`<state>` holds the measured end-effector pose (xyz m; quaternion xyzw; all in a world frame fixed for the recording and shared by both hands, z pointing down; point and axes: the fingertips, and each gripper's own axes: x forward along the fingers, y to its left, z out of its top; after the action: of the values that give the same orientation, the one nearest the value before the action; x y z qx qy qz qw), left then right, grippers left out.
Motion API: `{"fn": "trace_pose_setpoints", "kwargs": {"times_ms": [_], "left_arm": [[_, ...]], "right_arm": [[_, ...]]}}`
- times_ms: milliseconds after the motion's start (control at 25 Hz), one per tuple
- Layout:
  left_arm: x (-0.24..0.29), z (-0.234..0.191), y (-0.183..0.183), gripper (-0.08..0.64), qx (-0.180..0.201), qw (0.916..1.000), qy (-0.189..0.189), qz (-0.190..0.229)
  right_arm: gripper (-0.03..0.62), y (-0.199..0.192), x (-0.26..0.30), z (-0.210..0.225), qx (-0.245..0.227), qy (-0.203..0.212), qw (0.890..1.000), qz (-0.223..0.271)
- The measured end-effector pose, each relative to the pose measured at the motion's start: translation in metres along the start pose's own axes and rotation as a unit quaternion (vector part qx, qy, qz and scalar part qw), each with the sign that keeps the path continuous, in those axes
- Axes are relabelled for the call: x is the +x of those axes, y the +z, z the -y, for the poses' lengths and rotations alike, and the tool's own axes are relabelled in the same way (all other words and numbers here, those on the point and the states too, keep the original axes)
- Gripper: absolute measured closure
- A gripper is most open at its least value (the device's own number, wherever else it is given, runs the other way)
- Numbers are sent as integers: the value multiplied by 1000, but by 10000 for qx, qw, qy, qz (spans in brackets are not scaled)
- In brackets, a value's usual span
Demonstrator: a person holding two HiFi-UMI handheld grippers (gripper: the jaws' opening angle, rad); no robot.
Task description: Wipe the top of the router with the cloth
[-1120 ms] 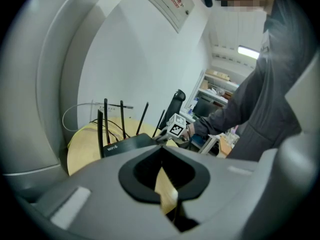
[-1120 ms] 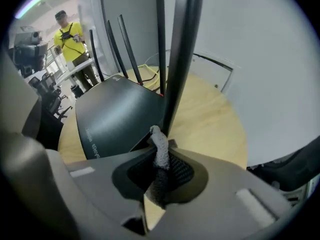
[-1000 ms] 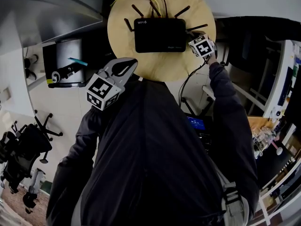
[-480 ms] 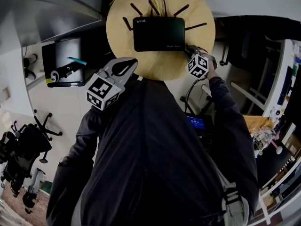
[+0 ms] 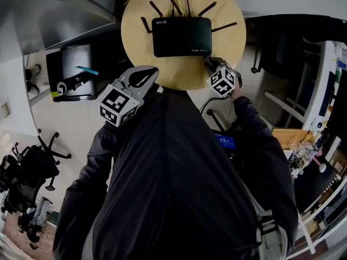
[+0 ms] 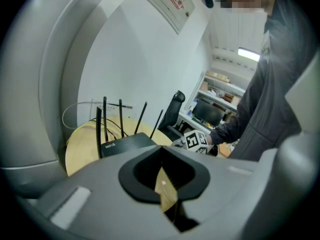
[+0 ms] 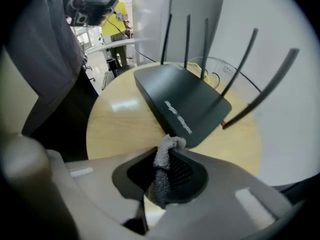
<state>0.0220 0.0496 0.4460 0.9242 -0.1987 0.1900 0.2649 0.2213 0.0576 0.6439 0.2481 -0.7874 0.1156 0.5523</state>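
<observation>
Cloth: soft, light, limp knit. It bunches, so pinch a fold. Right gripper is clamped on it, tuft poking past the tips. Router: light plastic, probably slides on the table under hard pressure, and the antennas look fragile. Cloth is just off the router's near corner, not on top yet. Left gripper is closed, empty, well short of the router.

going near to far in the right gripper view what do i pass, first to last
grey cloth pinched in the right gripper → black router → antennas along its far edge
</observation>
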Motion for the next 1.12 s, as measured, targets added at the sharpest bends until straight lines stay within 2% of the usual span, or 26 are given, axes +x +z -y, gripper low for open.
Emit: {"fn": "trace_pose_setpoints", "kwargs": {"times_ms": [240, 400, 520, 680, 800, 960, 1120], "left_arm": [[-11, -2, -3, 569, -60, 9999, 75, 133], [-24, -6, -6, 569, -111, 9995, 195, 223], [-34, -12, -10, 568, -173, 9989, 300, 319], [-45, -16, -12, 569, -265, 9978, 415, 453], [-49, -19, -13, 568, -305, 9971, 442, 547], [-51, -23, -12, 568, -338, 9967, 439, 585], [-48, -25, -8, 569, -277, 9971, 369, 601]], "right_arm": [[561, 86, -10, -36, -862, 110, 9943, 617], [561, 141, 0, -35, -1311, 75, 9882, 793], [561, 176, 11, -20, -1457, -43, 9858, 834], [561, 219, 6, -6, -1070, -23, 9883, 1090], [561, 233, -5, -5, -719, 62, 9894, 1256], [561, 234, -30, -18, -231, 308, 9887, 1450], [561, 217, -66, -39, 380, 566, 9829, 1711]]}}
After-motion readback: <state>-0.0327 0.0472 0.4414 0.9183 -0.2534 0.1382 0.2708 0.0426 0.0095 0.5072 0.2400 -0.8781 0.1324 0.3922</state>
